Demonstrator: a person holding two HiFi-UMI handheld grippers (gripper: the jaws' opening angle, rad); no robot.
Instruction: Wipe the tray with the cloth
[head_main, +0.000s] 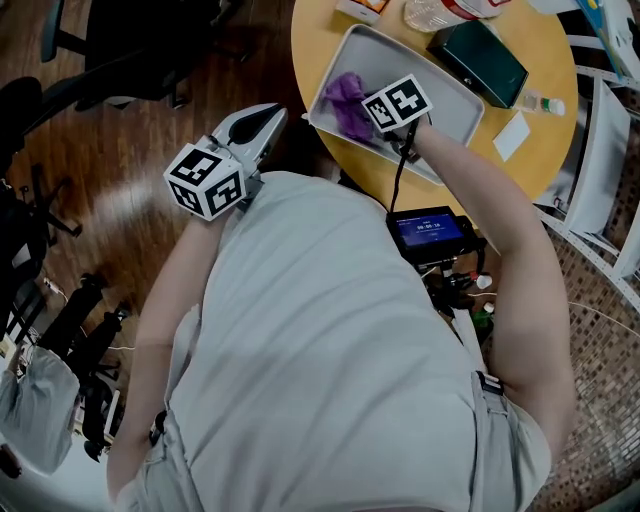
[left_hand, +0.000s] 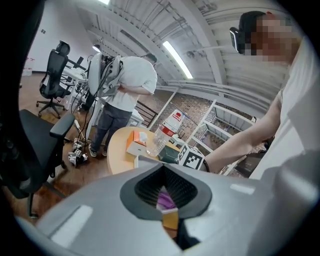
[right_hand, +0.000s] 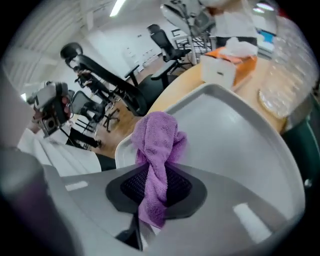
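The right tongs (right_hand: 155, 189) pinch the purple cloth (right_hand: 158, 142) down in the gray tray (right_hand: 240, 145) on the round counter (head_main: 545, 55). The left tongs (left_hand: 168, 201) are closed on nothing, away from the tray. Nothing holds the tray, so hard rubbing may push it off the counter's edge.

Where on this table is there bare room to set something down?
Freest is the tray floor between the cloth, in the right gripper, and the case. Bare tabletop also lies between the case, the card and the table's right rim. The far side is crowded: bottle, orange box, case.
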